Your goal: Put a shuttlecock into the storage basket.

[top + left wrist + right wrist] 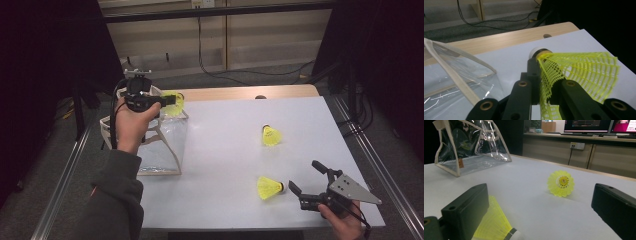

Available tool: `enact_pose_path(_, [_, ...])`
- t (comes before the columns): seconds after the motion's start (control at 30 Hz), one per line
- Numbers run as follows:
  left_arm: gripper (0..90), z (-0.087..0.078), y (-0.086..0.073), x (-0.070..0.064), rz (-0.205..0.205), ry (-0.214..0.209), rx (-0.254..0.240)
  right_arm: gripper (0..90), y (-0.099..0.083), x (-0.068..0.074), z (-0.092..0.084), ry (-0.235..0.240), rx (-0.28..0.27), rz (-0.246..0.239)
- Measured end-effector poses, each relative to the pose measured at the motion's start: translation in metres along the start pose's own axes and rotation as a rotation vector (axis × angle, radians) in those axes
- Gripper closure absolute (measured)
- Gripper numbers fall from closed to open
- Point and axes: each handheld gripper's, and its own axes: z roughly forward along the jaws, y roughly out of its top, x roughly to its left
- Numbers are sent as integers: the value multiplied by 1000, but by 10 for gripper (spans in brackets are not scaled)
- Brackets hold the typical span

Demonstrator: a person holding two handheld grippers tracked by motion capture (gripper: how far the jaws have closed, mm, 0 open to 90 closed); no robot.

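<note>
Yellow shuttlecock [576, 72] — between left tool [546, 82] jaws

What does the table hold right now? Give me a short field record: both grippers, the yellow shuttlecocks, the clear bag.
left gripper: shut on a yellow mesh-skirted shuttlecock, held above the bag's top
right gripper: open, jaws wide, low over the table's near right part
clear plastic bag with cream trim: standing on the table's left side
near shuttlecock: lying on the white table, just left of the right gripper, not gripped
far shuttlecock: lying alone near mid-table, farther back
shuttlecocks inside bag: cannot tell
</note>
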Motion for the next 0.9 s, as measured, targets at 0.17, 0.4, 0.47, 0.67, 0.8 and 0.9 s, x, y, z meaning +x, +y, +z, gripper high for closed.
enact_pose_path(0.17, [839,0,1,2,-5,13,-5,13,0,0,0,-1,0,-1])
enact_pose_path(0.4, [838,-1,3,9,-15,33,-7,13,0,0,0,-2,0,0])
enact_pose_path(0.47, [839,-2,3,10,-19,38,-6,13,0,0,0,0,1,0])
enact_pose_path(0.67, [839,-2,3,16,-15,54,-7,13,0,0,0,1,1,-2])
enact_pose_path(0.8, [839,-2,3,18,-14,61,-11,13,0,0,0,2,2,-4])
enact_pose_path(0.9, [839,-1,3,21,-17,73,-9,13,0,0,0,2,2,-4])
